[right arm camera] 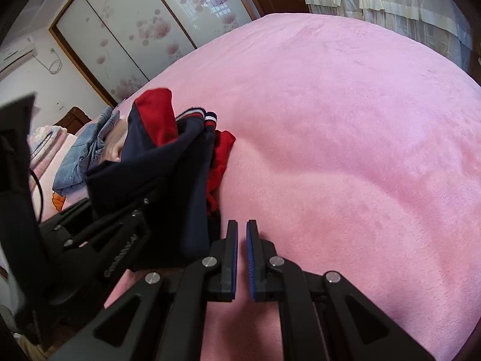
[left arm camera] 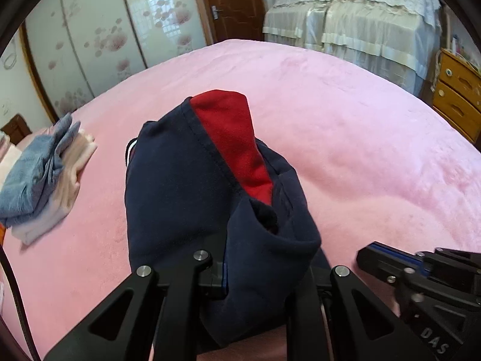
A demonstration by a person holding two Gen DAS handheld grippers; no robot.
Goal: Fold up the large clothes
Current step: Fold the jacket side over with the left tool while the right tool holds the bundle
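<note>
two tools are in your hands, and only one carries anything. your left tool [left arm camera: 240, 273] is clamped on the navy blue garment with a red panel [left arm camera: 192, 180], its fingers pinching a thick bunch of the dark cloth so that the fabric hides the gap between them. the garment hangs and bunches in front of that tool, raised off the pink fleece blanket covering the bed [left arm camera: 345, 138], with the red panel uppermost and a striped ribbed cuff showing at its left edge. from your right wrist view the same garment [right arm camera: 168, 174] sits at the left, draped over the left tool's black frame, with red fabric spilling down its right side onto the blanket [right arm camera: 345, 150].

your right tool [right arm camera: 242, 258] has its fingers drawn together, a narrow slit between the blue pads, and no cloth between them. it points down at bare blanket just beside the garment.

a folded stack of light blue denim and pale pink clothes [left arm camera: 42, 177] lies on the bed, well apart to the left of the garment. behind the bed stand a floral-patterned sliding wardrobe [left arm camera: 99, 39] and a brown wooden door [left arm camera: 231, 3].
</note>
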